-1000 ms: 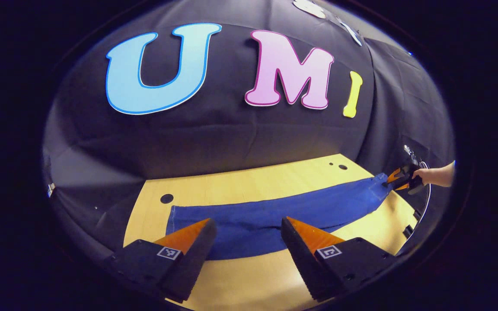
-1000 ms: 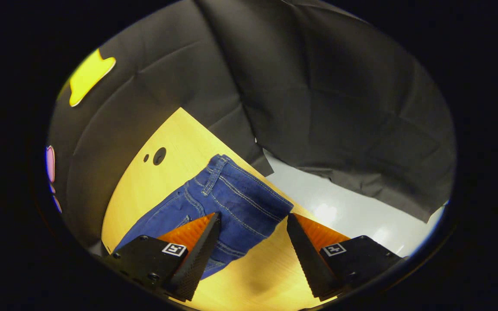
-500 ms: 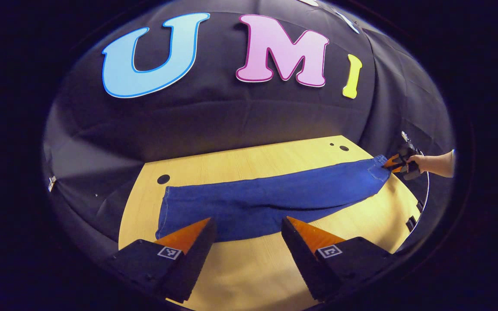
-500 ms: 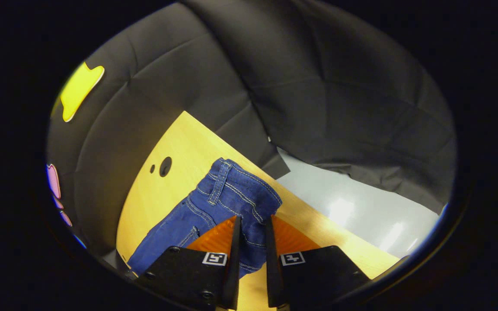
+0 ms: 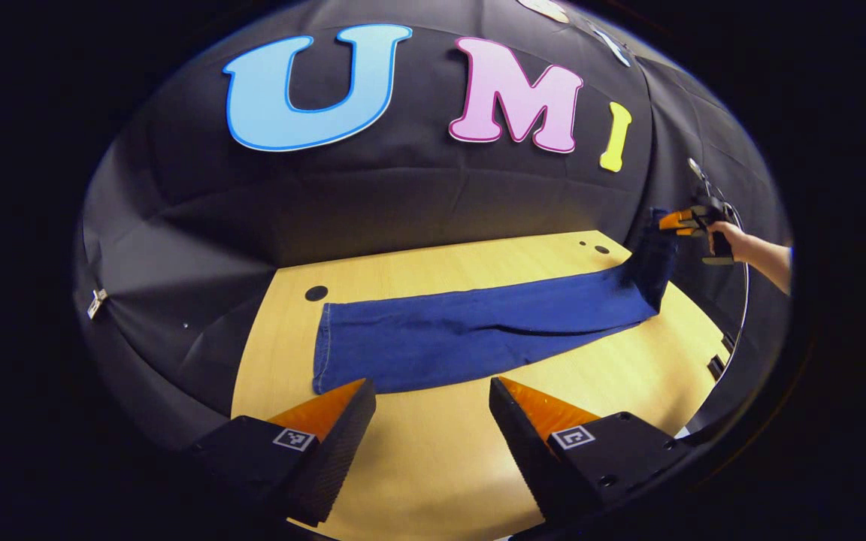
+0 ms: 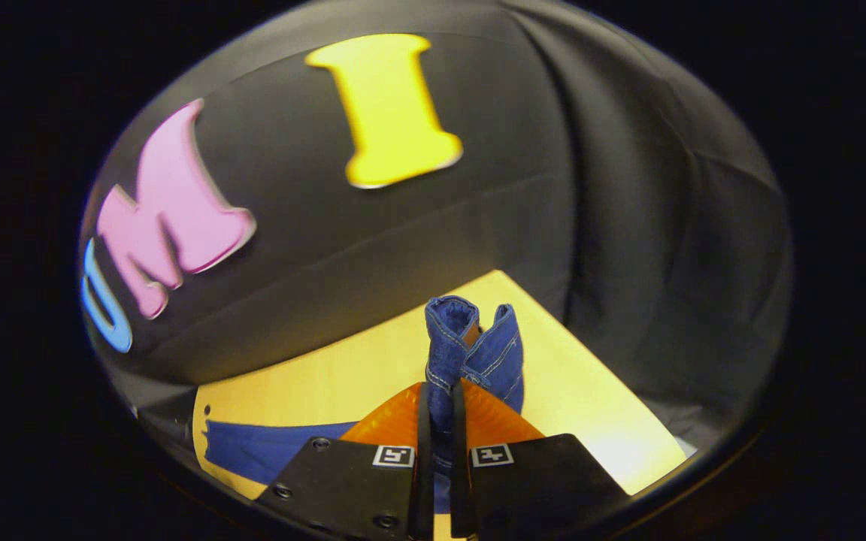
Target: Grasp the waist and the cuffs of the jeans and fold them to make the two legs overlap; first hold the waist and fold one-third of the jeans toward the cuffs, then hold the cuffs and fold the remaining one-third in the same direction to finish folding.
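Blue jeans (image 5: pixel 478 334) lie lengthwise across the wooden table (image 5: pixel 433 466), legs overlapped, cuffs at the left near a round hole. In the left gripper view, my left gripper (image 5: pixel 431 398) hovers open over bare wood just in front of the cuff end, touching nothing. Far to the right, the right gripper (image 5: pixel 675 223), held by a hand (image 5: pixel 726 239), lifts the waist off the table. In the right gripper view, the right gripper (image 6: pixel 437 421) is shut on the waistband (image 6: pixel 470 349), which stands bunched above the fingers; the jeans (image 6: pixel 267 451) trail away lower left.
Black cloth walls close off the back and both sides of the table. Round holes (image 5: pixel 316 293) sit near the table's back-left corner, and smaller holes (image 5: pixel 600 249) near the back right. A table edge runs along the right (image 5: pixel 715 368).
The right gripper closed on the waistband and raised it off the table, swinging toward the back wall. The left gripper stayed open and drew back slightly from the cuffs.
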Available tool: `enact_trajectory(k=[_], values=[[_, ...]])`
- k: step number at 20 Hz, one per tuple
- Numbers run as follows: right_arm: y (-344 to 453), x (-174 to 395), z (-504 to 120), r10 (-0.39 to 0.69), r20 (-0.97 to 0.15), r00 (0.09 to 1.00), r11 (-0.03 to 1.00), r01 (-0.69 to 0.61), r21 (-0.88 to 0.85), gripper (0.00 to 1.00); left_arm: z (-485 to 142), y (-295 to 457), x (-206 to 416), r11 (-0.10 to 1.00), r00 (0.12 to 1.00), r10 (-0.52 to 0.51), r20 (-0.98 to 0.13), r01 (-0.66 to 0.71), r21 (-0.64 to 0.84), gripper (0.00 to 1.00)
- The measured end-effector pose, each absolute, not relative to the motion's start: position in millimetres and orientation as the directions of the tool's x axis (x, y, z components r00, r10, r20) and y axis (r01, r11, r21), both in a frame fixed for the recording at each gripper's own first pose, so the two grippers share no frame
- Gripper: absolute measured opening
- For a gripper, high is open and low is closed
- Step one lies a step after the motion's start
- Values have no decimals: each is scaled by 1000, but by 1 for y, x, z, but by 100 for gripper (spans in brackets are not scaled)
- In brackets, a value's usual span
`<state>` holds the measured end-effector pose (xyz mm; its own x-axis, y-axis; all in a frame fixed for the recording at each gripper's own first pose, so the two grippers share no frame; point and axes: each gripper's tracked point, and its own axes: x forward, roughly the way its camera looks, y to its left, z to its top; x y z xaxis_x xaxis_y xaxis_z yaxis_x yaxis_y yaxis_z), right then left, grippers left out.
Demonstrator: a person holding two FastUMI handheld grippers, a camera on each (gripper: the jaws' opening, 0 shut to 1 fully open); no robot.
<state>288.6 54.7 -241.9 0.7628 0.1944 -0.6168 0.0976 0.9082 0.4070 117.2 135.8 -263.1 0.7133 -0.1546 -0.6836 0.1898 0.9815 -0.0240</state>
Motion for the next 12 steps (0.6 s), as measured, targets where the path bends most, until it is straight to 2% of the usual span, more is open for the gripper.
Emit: enact_trajectory(k=[3,6,8,12], values=[[139,287,-200,323,-562,761,904,-73,421,12,-276,144,105,981,700,-182,-690,179,-77,98],[239,265,-201,450,-546,706,870,-209,447,12,-288,149,106,976,690,-205,-695,87,-201,98],[308,237,-235,534,-585,611,838,-292,460,12,-293,157,113,964,694,-204,-691,17,-267,96],[347,211,-326,545,-715,437,837,-330,437,12,-313,185,132,955,682,-154,-715,-82,-284,96]])
